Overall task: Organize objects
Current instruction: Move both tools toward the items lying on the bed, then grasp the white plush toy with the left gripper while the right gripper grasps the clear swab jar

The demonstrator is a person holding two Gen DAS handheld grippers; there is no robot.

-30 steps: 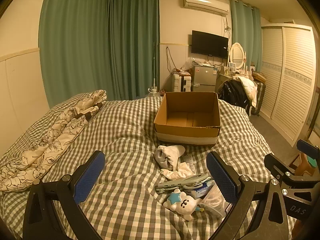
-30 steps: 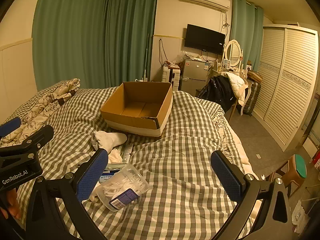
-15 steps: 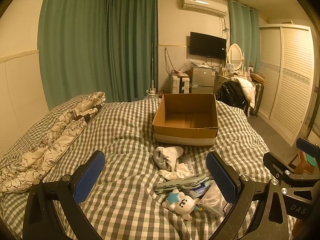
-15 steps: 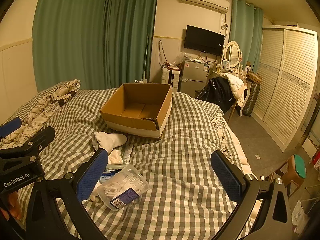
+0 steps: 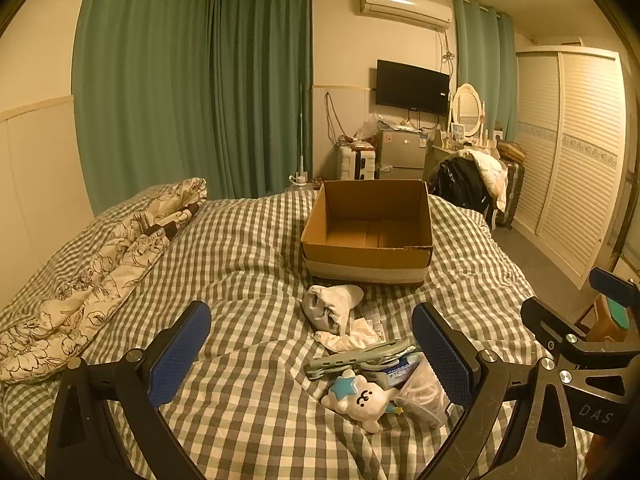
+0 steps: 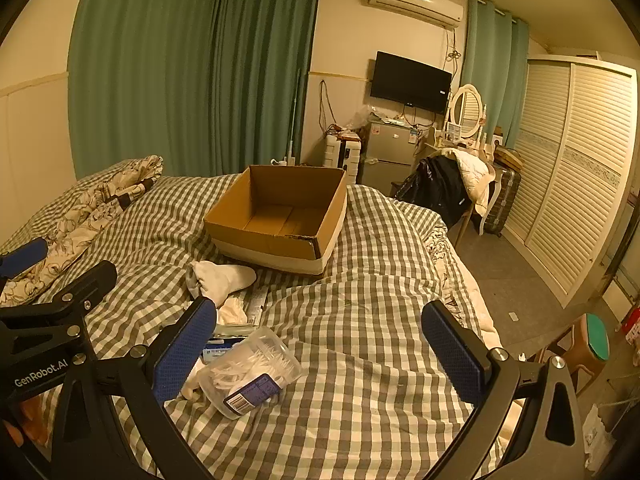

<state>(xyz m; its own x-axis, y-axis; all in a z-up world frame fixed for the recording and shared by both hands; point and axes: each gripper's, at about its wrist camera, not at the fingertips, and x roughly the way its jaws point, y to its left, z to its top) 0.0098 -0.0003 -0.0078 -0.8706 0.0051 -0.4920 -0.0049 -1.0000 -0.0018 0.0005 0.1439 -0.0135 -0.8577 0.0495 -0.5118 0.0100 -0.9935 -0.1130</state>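
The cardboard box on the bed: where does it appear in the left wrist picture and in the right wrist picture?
Left wrist: the cardboard box sits just right of centre, open and empty.
Right wrist: the box sits left of centre, turned corner-on.
Shared landmark: the white sock lies on the bed just in front of the box.

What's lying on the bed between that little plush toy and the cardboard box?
In the left wrist view, between the plush and the box lie a green flat item, crumpled white cloth, and a white sock.
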